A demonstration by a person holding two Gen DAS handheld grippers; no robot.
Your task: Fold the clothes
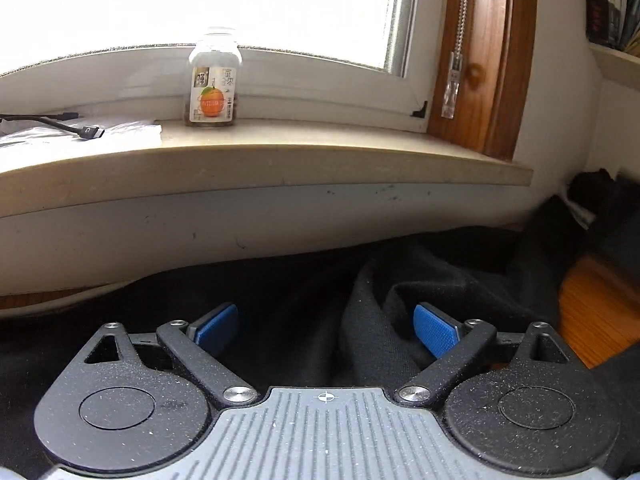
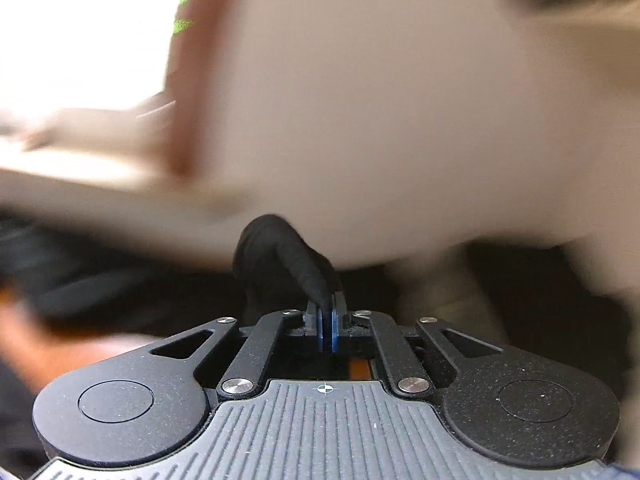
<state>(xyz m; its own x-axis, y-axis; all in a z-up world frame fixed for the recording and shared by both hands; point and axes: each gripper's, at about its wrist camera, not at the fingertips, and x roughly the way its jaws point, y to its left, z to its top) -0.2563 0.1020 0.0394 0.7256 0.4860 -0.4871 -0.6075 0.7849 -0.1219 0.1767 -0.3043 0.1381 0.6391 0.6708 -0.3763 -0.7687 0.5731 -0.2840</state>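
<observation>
A black garment (image 1: 432,280) lies crumpled on the surface below the window sill and fills the lower part of the left wrist view. My left gripper (image 1: 326,328) hovers just over it, open, its blue pads (image 1: 436,330) wide apart with a raised fold of the cloth between them, not pinched. In the right wrist view, which is heavily blurred, my right gripper (image 2: 328,320) is shut on a fold of the black garment (image 2: 284,260), which rises in a hump from between the blue pads.
A beige window sill (image 1: 280,160) runs across the back, bearing a clear bottle with an orange label (image 1: 213,80) and a black cable (image 1: 80,130) on white paper. A wooden window frame (image 1: 492,60) stands at the right. An orange wooden surface (image 1: 596,312) shows past the garment.
</observation>
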